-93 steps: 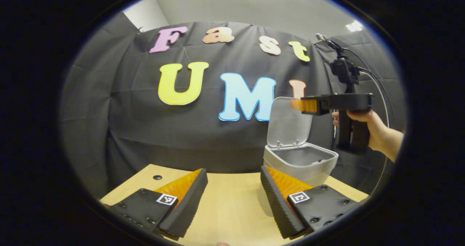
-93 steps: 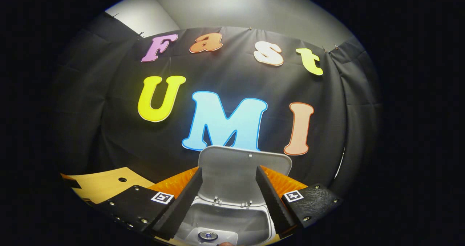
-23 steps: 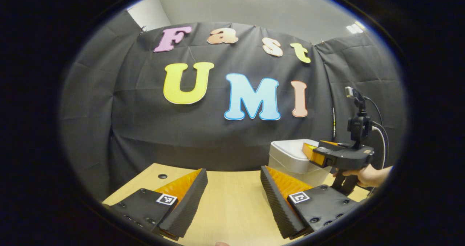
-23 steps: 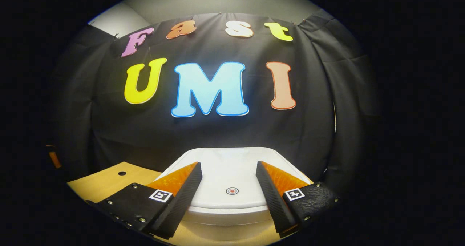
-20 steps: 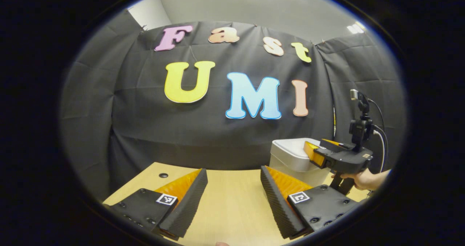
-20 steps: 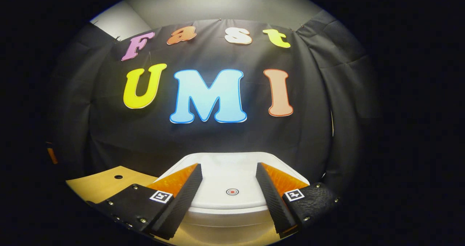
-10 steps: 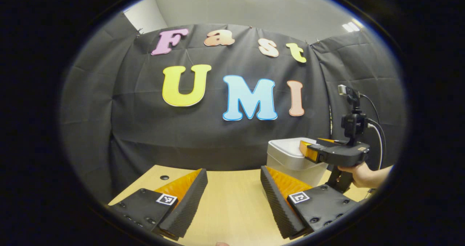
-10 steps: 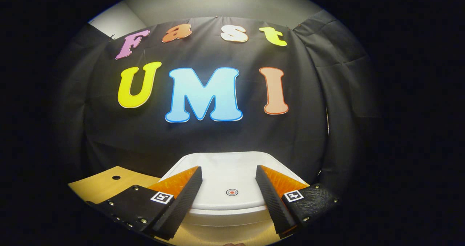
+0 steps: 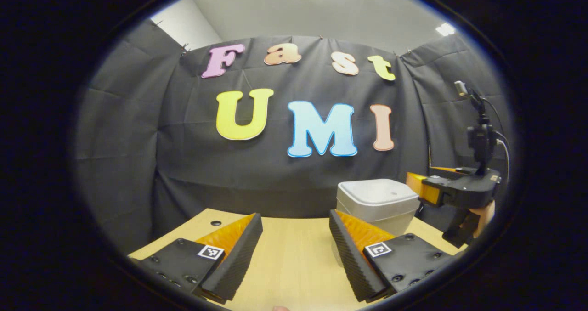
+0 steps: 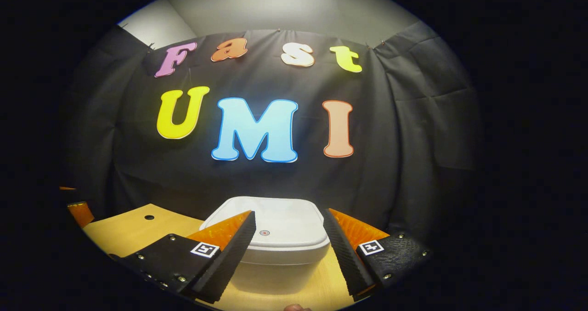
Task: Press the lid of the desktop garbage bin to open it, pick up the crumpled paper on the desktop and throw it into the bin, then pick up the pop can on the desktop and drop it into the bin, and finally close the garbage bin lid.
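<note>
The white desktop garbage bin (image 9: 374, 205) stands at the right of the wooden table, and its lid (image 10: 271, 228) is down flat, with a small round mark near the front edge. My right gripper (image 10: 288, 251) hangs open just in front of the bin, fingers apart and clear of the lid. In the left gripper view the right gripper (image 9: 415, 182) sits to the right of the bin, held by a hand (image 9: 484, 212). My left gripper (image 9: 294, 249) is open and empty over the bare tabletop, left of the bin.
The light wooden table (image 9: 289, 260) runs to the black cloth wall, with a small round hole (image 9: 215, 222) near its back left corner. Cables and a small device (image 9: 480, 136) rise from the top of the right gripper.
The bin lid, upright 4.7 s ago, is down. Over the last second my right gripper has drawn back off the lid and away to the right; the left has barely shifted.
</note>
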The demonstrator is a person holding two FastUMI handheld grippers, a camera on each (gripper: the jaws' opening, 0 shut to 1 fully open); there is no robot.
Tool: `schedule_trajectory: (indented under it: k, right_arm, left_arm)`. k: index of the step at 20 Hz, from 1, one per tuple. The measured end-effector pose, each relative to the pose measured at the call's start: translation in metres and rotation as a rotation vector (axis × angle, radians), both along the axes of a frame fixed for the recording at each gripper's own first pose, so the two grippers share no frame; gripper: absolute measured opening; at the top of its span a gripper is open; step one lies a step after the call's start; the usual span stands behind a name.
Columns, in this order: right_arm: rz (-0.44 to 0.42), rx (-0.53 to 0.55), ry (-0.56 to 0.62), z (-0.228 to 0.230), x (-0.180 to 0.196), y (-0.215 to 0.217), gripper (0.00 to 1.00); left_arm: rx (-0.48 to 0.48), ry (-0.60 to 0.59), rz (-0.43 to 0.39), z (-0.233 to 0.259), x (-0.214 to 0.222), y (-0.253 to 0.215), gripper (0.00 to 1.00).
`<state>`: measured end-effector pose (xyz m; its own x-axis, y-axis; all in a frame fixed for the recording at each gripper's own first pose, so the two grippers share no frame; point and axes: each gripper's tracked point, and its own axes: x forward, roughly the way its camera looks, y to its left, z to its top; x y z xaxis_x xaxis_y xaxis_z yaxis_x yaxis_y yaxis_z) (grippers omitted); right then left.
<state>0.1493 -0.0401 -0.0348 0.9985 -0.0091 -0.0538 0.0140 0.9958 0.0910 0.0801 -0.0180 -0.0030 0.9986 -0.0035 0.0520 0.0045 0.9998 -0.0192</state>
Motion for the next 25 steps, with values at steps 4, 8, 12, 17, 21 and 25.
schedule_trajectory:
  k: [4, 8, 12, 17, 21, 25]
  right_arm:
    - [0.073, -0.032, -0.017, 0.001, -0.04, -0.012, 0.94]
    - [0.121, -0.042, -0.034, 0.002, -0.074, -0.017, 0.94]
    - [0.112, -0.024, -0.055, 0.009, -0.097, -0.019, 0.95]
    - [0.102, 0.019, -0.049, 0.009, -0.113, -0.018, 0.94]
    - [0.073, 0.008, -0.04, 0.005, -0.12, -0.025, 0.94]
    - [0.055, -0.002, -0.037, 0.006, -0.125, -0.027, 0.94]
  left_arm:
    - [-0.068, -0.004, 0.058, -0.006, -0.008, -0.019, 0.96]
    - [-0.065, 0.007, 0.146, -0.01, -0.022, -0.016, 0.96]
    - [-0.039, -0.019, 0.141, 0.002, -0.03, -0.02, 0.96]
    - [0.009, -0.069, 0.122, 0.023, -0.027, -0.02, 0.96]
    - [0.024, -0.076, 0.105, 0.024, -0.026, -0.021, 0.96]
    - [0.0, -0.071, 0.073, 0.021, -0.024, -0.027, 0.96]
